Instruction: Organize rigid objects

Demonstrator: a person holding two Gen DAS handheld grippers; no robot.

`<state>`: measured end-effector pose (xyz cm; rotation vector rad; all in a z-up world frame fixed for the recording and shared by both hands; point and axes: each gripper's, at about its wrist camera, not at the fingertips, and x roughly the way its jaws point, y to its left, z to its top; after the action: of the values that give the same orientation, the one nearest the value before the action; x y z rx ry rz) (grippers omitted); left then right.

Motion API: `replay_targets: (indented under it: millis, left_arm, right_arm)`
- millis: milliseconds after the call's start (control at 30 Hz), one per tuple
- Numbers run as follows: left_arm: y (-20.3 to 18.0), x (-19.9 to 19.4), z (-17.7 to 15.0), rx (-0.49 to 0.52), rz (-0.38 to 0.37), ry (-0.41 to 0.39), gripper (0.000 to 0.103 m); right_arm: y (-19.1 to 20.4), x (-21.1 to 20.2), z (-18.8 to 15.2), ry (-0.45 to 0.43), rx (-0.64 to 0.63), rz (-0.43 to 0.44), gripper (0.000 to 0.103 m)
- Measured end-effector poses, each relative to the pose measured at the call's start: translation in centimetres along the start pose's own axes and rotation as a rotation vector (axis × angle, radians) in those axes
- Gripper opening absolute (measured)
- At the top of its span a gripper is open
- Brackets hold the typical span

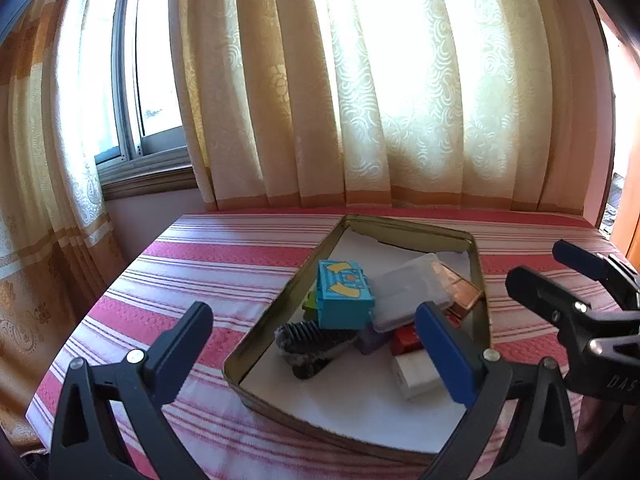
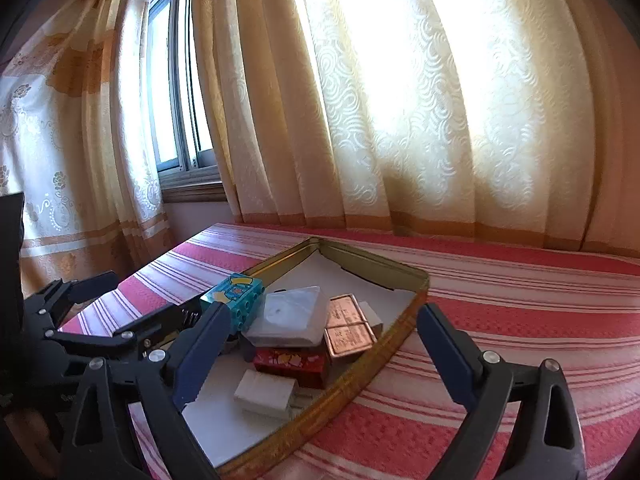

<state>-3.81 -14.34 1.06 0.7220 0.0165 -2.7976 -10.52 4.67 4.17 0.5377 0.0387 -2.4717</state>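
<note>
Nearest: left gripper [image 1: 316,350] w/ fingers spread wide, nothing between them, hanging above the near end of the gold tin tray [image 1: 256,344]. Right gripper [image 2: 318,354] is likewise wide apart & empty, straddling the tray's right rim – judging by that, both are poised to choose a piece, not carrying one.

Inside the tray, on its white paper liner, the rigid bits sit bunched together toward the middle – prob. gathered there as the tidy spot. Near edge of the heap: white plug adapter [image 2: 266,394], black comb-like piece [image 1: 308,338], red patterned box [image 2: 290,362]. Behind those: blue toy brick [image 1: 345,294] standing on end, clear plastic case [image 1: 408,294] leaning over others, copper-coloured tin [image 2: 350,330].

Tray rests on the red-and-white striped cloth [image 1: 224,264]; cream curtains [image 1: 360,100] & window [image 1: 152,80] beyond.
</note>
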Motion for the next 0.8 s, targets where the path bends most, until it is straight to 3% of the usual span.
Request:
replay_targets:
  millis: [233, 500, 800]
  left_arm:
    - [-0.4, -1.5, -0.2, 0.011, 0.016, -0.006, 0.103]
    - [0.9, -1.9, -0.3, -0.065, -0.013, 0.003, 0.103]
    - [0.1, -2.0, -0.7, -0.021, 0.030, -0.018, 0.103]
  right_arm:
    - [0.7, -2.2, 0.1, -0.040, -0.039, -0.005, 0.096]
    - [1.7, -4.0, 0.6, -0.082, -0.074, 0.003, 0.097]
    - [1.7, -3.6, 0.1, -0.070, -0.074, 0.008, 0.097]
